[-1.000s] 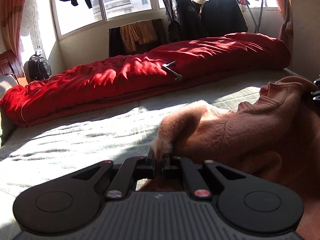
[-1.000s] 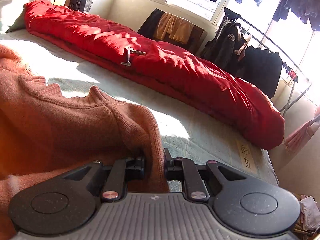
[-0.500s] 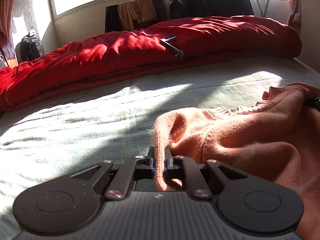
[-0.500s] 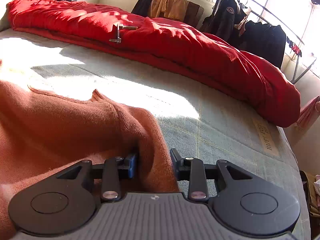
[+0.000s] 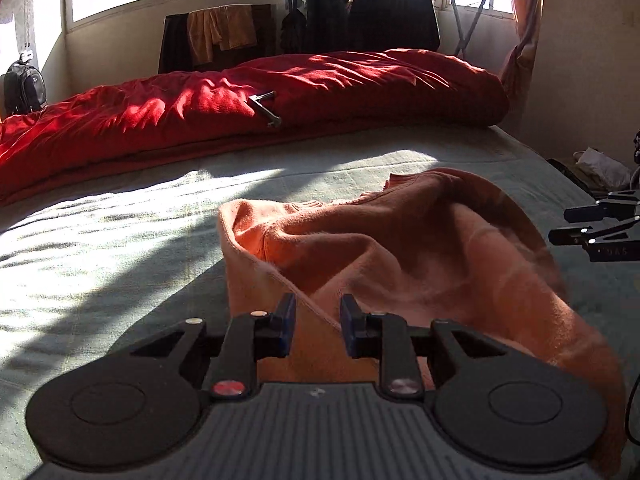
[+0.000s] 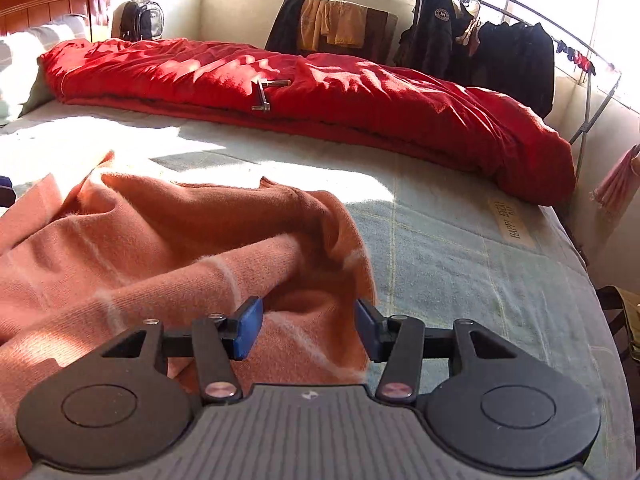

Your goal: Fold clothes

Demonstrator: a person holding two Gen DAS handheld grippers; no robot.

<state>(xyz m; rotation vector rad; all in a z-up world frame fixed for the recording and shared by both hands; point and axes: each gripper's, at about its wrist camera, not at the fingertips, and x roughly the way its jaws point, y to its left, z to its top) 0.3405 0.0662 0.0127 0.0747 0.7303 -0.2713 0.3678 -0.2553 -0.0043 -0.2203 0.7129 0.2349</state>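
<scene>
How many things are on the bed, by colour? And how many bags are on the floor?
Orange: 1, the sweater lying rumpled on the bed.
Red: 1, the long quilt along the far side.
Grey metal: 1, the crank handle on the quilt.
Black: 1, the backpack on the floor.
Total: 4.

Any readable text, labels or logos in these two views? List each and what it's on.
"HAPPY EVERY DAY": patch on the bed cover, last two words blurred, likely reading.
"UAS" or similar: side of the right gripper, unclear.
Round badge on the dark jacket: too small to read.
Logo on the backpack: too small to read.
</scene>
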